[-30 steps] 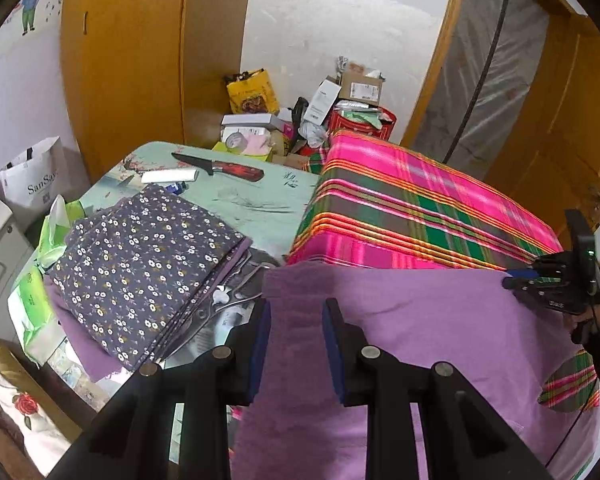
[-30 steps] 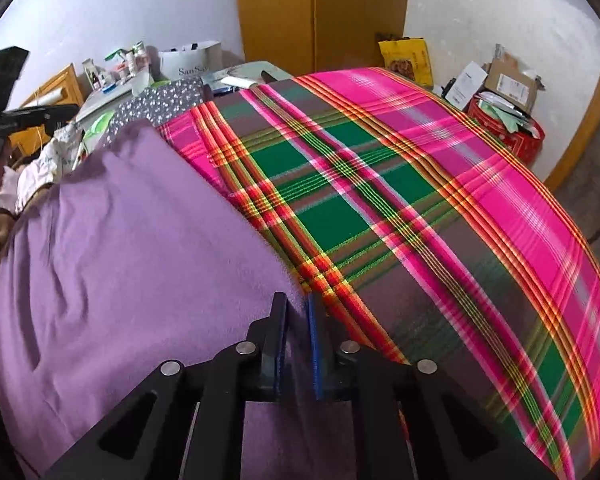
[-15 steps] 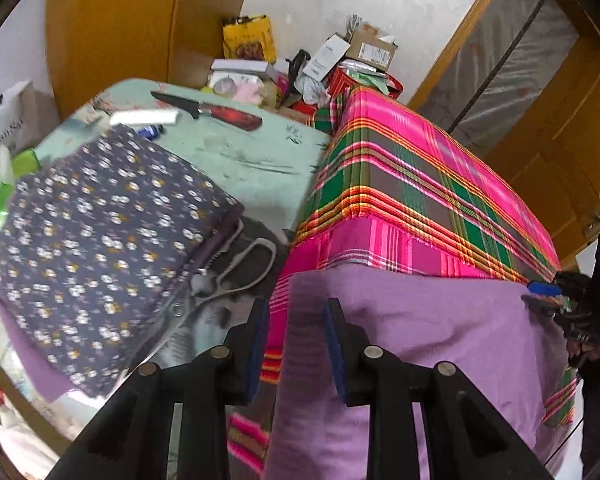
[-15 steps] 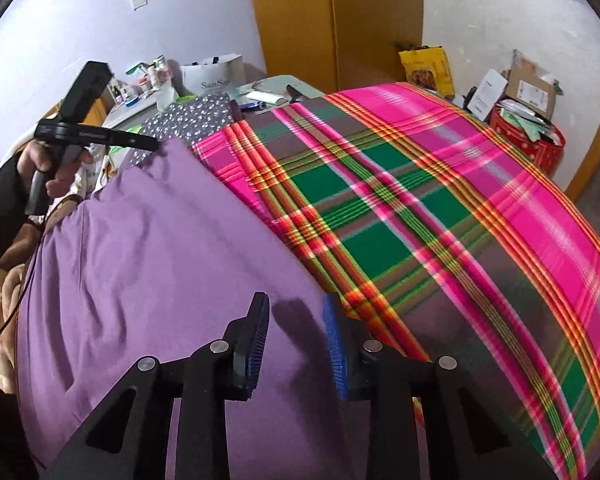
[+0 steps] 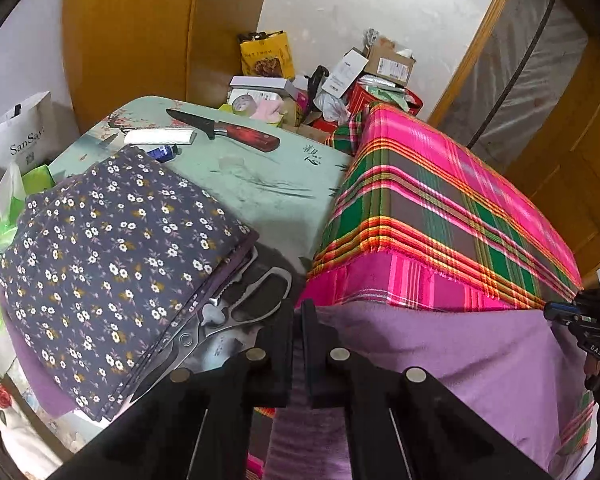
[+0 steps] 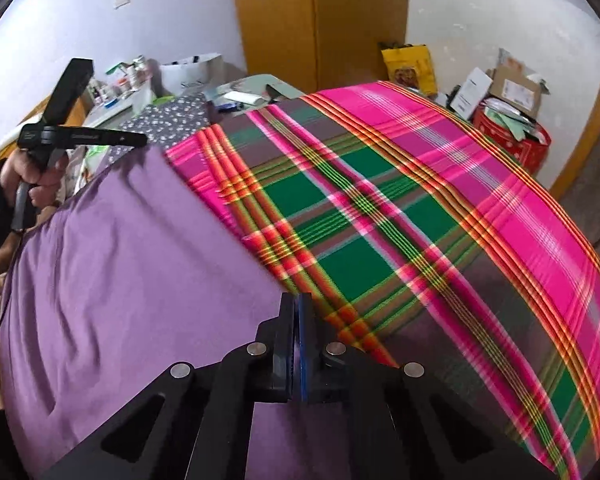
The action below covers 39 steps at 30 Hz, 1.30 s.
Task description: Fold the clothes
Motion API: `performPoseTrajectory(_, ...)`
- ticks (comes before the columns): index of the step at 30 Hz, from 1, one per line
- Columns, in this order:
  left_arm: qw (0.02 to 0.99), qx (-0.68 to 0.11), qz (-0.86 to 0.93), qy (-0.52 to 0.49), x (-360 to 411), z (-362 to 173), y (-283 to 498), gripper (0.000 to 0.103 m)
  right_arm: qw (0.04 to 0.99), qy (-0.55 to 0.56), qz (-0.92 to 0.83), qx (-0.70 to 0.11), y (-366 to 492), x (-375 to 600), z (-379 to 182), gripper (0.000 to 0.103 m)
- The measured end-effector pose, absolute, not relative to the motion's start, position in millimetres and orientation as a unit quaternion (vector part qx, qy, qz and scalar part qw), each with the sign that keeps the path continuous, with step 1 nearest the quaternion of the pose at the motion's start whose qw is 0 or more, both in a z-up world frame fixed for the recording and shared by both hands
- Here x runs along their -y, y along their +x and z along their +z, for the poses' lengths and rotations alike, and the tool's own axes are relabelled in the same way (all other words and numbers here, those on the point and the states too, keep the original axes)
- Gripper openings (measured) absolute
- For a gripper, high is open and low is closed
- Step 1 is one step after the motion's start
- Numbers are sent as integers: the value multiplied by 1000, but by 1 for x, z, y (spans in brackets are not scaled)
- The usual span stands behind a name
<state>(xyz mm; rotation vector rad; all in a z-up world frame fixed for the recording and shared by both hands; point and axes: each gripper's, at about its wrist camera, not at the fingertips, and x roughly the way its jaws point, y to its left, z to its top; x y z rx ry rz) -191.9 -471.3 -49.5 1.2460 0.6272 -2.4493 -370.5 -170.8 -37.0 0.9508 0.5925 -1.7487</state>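
We've got the purple cloth (image 5: pixel 460 356) spread over the near edge of the plaid blanket (image 5: pixel 440 216), filling the lower right of the left wrist view and the lower left of the right wrist view (image 6: pixel 112 272). It lies mostly flat, with soft wrinkles along its near side. At the bottom centre of the left view, our left tool (image 5: pixel 299 322) has its fingers pressed together on the cloth's left corner, purple fabric showing in the thin gap between them. Over in the right view, the right tool (image 6: pixel 296 320) is pinching the cloth too, fingers nearly touching, right where the purple meets the plaid. That view also catches the left tool from the side in the upper left, held by a hand (image 6: pixel 36 176) at the cloth's far corner.

Moving outward in the left view: a pair of scissors (image 5: pixel 236 312) lies just left of the tool, partly tucked under a folded flowered cloth (image 5: pixel 116 264) at centre left. Beyond that, on the pale green tabletop (image 5: pixel 268 184), a knife (image 5: pixel 224 130) with a red handle rests near the top centre. Boxes and bags are piled against the wall behind.
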Motion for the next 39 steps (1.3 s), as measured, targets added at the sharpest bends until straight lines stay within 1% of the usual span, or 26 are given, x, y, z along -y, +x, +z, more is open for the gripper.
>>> performPoseTrajectory(2,160,-219,-858,436,472,-48,-191,4,508,395,-726,-244,-371,165,-34,5)
performPoseTrajectory(4,160,-225,-852,444,475,-48,-186,4,513,393,-725,-238,-371,153,-28,9)
performPoseTrajectory(5,166,-230,-846,451,479,-50,-184,4,508,390,-731,-237,-372,141,-25,17)
performPoseTrajectory(6,171,-236,-840,457,483,-52,-181,4,502,392,-734,-234,-376,131,-23,27)
performPoseTrajectory(7,177,-241,-836,460,487,-52,-177,4,496,398,-736,-230,-380,119,-23,30)
performPoseTrajectory(10,192,-247,-836,451,492,-45,-160,4,478,418,-738,-228,-390,78,-28,30)
performPoseTrajectory(13,178,-248,-847,436,478,-28,-141,4,464,436,-732,-241,-392,47,-38,30)
performPoseTrajectory(15,160,-240,-859,423,459,-12,-130,4,456,442,-730,-253,-392,37,-44,30)
performPoseTrajectory(20,104,-229,-883,396,402,17,-100,5,469,438,-724,-253,-395,31,-44,30)
performPoseTrajectory(22,89,-227,-888,390,382,23,-90,5,473,439,-720,-256,-396,31,-44,27)
performPoseTrajectory(23,81,-225,-890,388,370,26,-84,5,477,440,-717,-256,-395,32,-43,16)
performPoseTrajectory(24,75,-221,-893,385,359,29,-80,5,477,436,-717,-261,-394,32,-42,9)
performPoseTrajectory(28,48,-200,-905,372,317,36,-67,5,459,424,-737,-259,-399,33,-39,8)
performPoseTrajectory(32,24,-181,-911,371,278,33,-66,6,444,430,-750,-235,-407,31,-40,9)
performPoseTrajectory(35,8,-168,-913,372,251,28,-66,7,433,422,-765,-222,-405,16,-29,17)
performPoseTrajectory(36,2,-164,-913,372,241,26,-66,7,430,419,-769,-218,-404,12,-26,26)
performPoseTrajectory(37,-4,-160,-914,373,232,25,-67,7,425,416,-775,-215,-405,3,-22,29)
performPoseTrajectory(39,-16,-163,-911,377,218,18,-65,7,403,413,-790,-207,-409,-25,-15,30)
